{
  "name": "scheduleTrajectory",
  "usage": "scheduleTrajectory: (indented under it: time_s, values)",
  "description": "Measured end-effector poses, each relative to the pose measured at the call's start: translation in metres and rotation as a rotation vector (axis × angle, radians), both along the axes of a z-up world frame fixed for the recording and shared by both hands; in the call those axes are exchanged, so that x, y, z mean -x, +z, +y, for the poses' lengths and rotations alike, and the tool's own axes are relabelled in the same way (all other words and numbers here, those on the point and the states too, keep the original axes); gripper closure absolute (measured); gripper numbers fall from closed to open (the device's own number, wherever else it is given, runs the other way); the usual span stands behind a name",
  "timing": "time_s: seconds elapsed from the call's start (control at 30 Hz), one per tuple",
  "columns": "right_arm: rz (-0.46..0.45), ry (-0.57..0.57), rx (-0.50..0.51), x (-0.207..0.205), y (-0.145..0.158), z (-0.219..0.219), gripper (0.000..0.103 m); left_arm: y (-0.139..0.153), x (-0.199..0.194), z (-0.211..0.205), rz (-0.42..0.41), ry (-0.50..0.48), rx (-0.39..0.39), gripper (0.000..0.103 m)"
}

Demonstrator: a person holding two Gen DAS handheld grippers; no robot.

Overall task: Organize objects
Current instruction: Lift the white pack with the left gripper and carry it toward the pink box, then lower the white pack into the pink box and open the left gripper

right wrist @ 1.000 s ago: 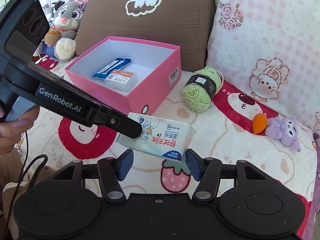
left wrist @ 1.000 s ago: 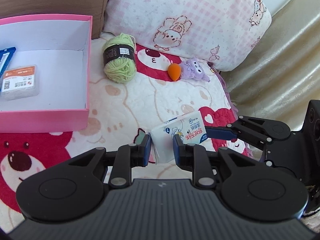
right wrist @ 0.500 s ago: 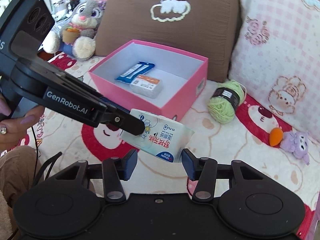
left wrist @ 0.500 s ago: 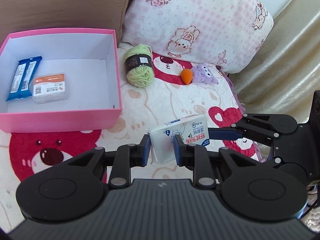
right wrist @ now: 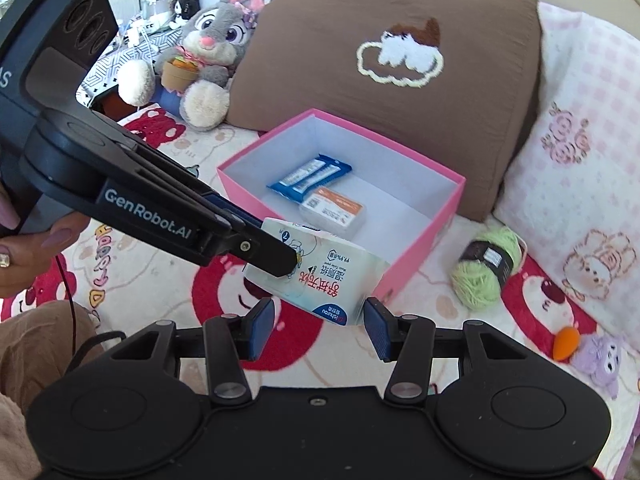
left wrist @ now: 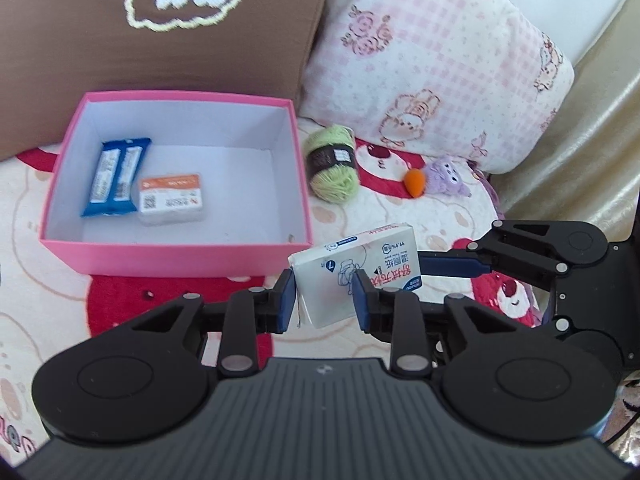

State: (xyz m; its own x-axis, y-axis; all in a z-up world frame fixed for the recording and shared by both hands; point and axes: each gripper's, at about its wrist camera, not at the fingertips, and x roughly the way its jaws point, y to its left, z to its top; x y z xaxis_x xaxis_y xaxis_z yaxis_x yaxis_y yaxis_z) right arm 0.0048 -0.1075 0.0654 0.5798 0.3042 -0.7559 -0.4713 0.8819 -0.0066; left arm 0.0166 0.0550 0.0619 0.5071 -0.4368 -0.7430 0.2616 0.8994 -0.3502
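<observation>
Left wrist view: left tool (left wrist: 324, 298) clamps tissue pack (left wrist: 356, 270) near pink box (left wrist: 176, 258); right tool (right wrist: 316, 326) apart.

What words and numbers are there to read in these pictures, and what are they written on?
"GenRobot.AI": side of the left claw.
"99.9%": tissue pack, upside down in the right wrist view.
"ishurou": blue corner of the same pack.
Red Chinese characters on the pack: too blurred to copy surely.
Small clear box, blue wrappers, yarn band: print too small to read.
</observation>
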Motion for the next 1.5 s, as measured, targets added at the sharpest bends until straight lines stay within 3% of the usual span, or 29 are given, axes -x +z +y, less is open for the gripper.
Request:
scheduleTrajectory:
  time_s: [0.3, 0.5, 0.77, 1.0, 1.37, 1.5]
  values:
    - [0.013, 0.034, -0.064, -0.040, -0.001, 0.029, 0.046, 0.010, -0.024, 0.034, -0.013, 0.088, -0.058, 0.073]
    - [0.039, 0.030, -0.100, -0.070, -0.012, 0.043, 0.046, 0.004, -0.054, 0.049, 0.042, 0.118, -0.094, 0.071]
    - [0.107, -0.001, -0.271, -0.114, -0.034, 0.041, 0.046, -0.009, -0.091, 0.059, -0.020, 0.163, -0.166, 0.071]
    - [0.108, -0.027, -0.273, -0.147, -0.053, 0.049, 0.046, -0.035, -0.130, 0.074, 0.003, 0.218, -0.129, 0.071]
    - [0.129, -0.080, -0.196, -0.194, -0.101, 0.058, 0.046, -0.092, -0.168, 0.089, 0.070, 0.264, -0.067, 0.071]
    - [0.155, -0.095, -0.205, -0.202, -0.111, 0.064, 0.046, -0.105, -0.173, 0.086, 0.063, 0.284, -0.099, 0.071]
